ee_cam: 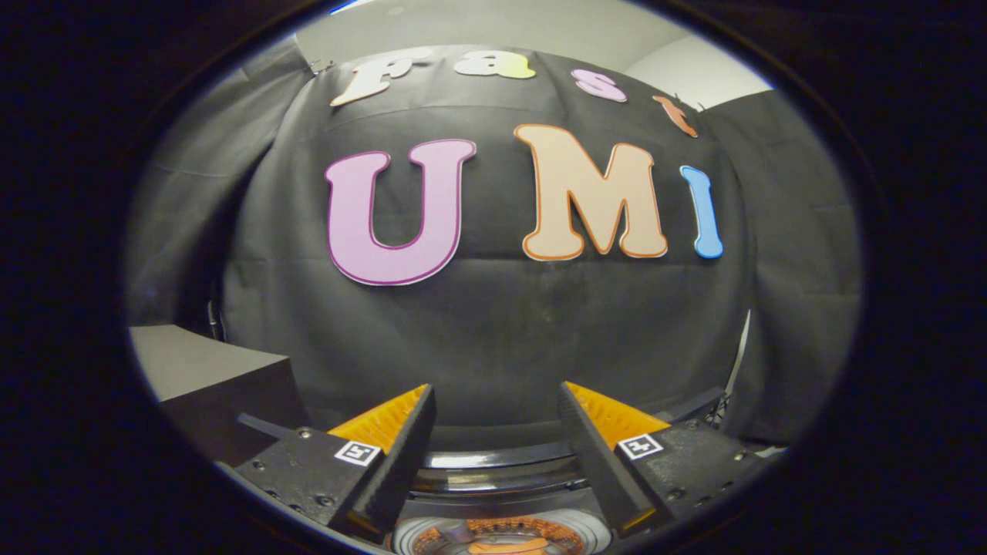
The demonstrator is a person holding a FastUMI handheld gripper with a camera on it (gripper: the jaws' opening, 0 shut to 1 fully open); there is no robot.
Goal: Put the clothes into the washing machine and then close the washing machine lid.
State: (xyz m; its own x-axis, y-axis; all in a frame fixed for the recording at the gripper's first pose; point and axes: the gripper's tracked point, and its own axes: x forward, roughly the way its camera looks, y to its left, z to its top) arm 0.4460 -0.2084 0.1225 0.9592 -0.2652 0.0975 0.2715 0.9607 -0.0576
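My gripper (497, 401) stands open, its two fingers spread wide with nothing between them. Below and between the fingers lies the top of the washing machine (493, 482), with its dark curved rim running across. Lower still I look down into the round drum opening (493, 537), where something orange lies inside. I cannot tell whether that is clothing. The lid cannot be made out.
The black cloth wall (493, 331) hangs close behind the machine. A dark box with a grey top (208, 370) stands to the left of the fingers. A thin pale pole (739, 362) and cables stand at the right.
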